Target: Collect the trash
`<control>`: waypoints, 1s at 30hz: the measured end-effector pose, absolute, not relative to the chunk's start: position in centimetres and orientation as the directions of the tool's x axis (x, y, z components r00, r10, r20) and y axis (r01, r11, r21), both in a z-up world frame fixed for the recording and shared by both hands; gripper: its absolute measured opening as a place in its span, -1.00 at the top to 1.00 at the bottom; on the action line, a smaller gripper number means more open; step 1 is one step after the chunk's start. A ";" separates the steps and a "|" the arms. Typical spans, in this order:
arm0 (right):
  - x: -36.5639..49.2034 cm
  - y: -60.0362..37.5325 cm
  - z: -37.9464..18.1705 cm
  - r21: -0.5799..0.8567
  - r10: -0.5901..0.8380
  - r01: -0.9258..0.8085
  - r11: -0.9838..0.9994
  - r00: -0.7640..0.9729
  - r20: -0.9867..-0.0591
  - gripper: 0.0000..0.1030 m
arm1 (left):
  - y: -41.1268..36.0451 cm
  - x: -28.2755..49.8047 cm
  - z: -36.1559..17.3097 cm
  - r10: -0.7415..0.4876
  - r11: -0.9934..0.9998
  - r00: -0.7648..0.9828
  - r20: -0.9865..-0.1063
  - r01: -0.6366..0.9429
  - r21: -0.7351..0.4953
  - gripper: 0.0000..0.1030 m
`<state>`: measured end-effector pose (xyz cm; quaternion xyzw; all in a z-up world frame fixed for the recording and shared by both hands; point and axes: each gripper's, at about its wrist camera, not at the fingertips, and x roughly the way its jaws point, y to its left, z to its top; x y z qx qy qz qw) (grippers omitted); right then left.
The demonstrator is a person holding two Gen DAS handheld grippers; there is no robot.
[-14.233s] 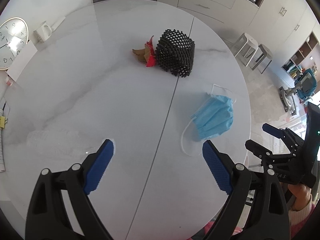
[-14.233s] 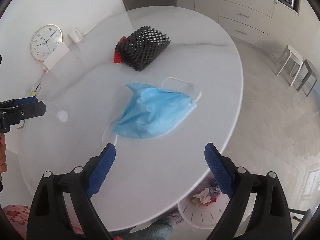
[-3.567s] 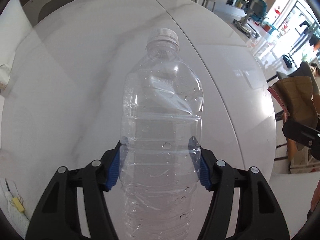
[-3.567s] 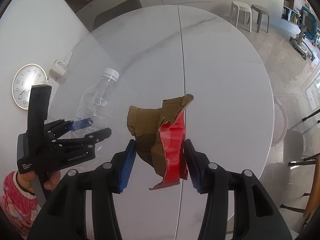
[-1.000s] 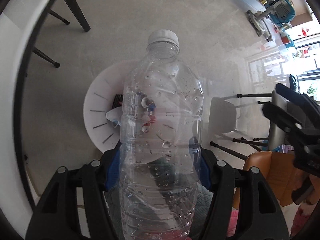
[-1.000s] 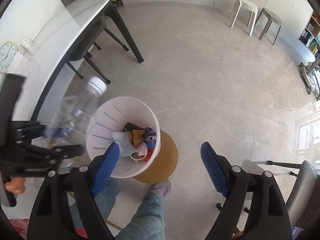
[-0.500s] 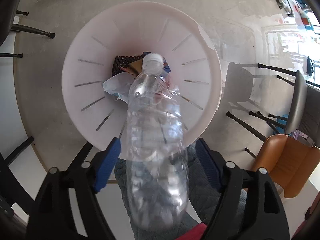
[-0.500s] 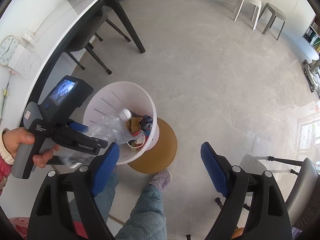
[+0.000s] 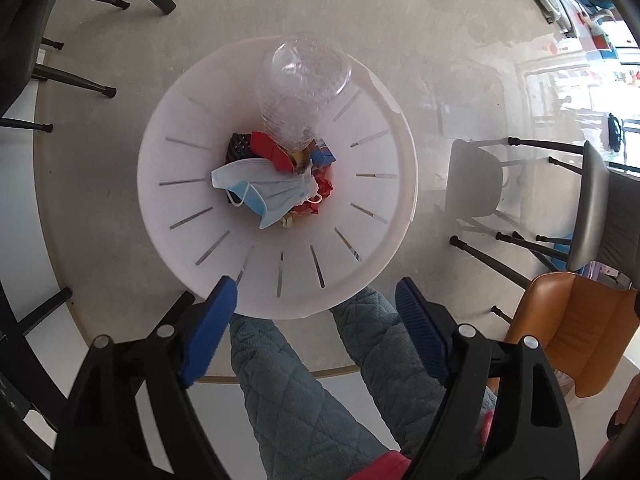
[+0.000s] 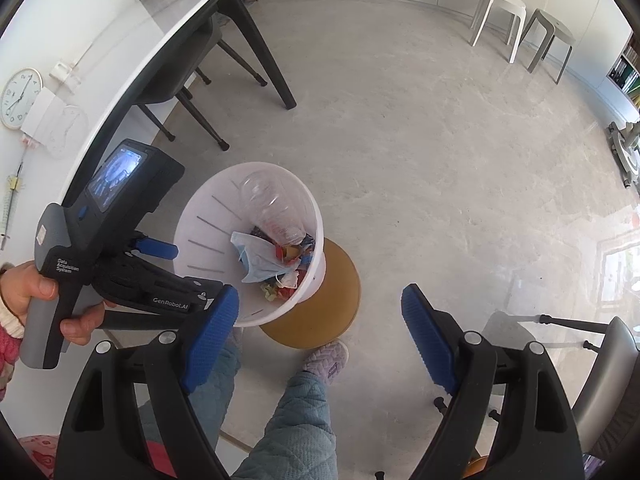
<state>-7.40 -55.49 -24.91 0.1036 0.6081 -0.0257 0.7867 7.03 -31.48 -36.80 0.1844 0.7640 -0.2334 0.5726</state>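
Note:
A white slotted trash bin stands on the floor below my left gripper, which is open and empty over its near rim. A clear plastic bottle stands neck down inside the bin, leaning on the far wall. Under it lie a blue face mask, red and brown scraps and a black mesh piece. In the right wrist view the bin holds the bottle and mask. My right gripper is open and empty, above the floor right of the bin.
The bin sits on a round brown base. The white table with dark legs and a chair is to the left. An orange chair and a grey chair are to the right. The person's legs are below the grippers.
My left gripper opened and let the bottle go; it dropped neck first into the bin. The right gripper stayed open and still.

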 end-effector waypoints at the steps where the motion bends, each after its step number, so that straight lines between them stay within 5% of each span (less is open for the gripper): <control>1: -7.4 -55.4 -24.8 0.132 0.085 0.165 0.978 0.263 -0.961 -0.62 | -31.4 7.1 -36.3 0.008 0.824 -0.265 -0.964 0.548 -0.144 -0.51; 16: -6.9 -53.2 -17.5 0.125 0.081 0.088 0.988 0.388 -0.918 -0.62 | -27.3 5.5 -21.5 -0.136 0.864 0.028 -0.990 0.493 -0.104 -0.54; 19: -6.6 -51.4 -14.9 0.096 0.069 0.041 0.995 0.431 -0.900 -0.84 | -25.1 5.4 -17.3 -0.154 0.891 0.119 -0.981 0.446 -0.086 -0.63; 30: -2.8 -44.5 -5.3 0.092 0.119 -0.077 0.993 0.563 -0.818 -0.95 | -16.3 6.3 -6.2 -0.164 0.961 0.336 -0.928 0.267 -0.073 -0.73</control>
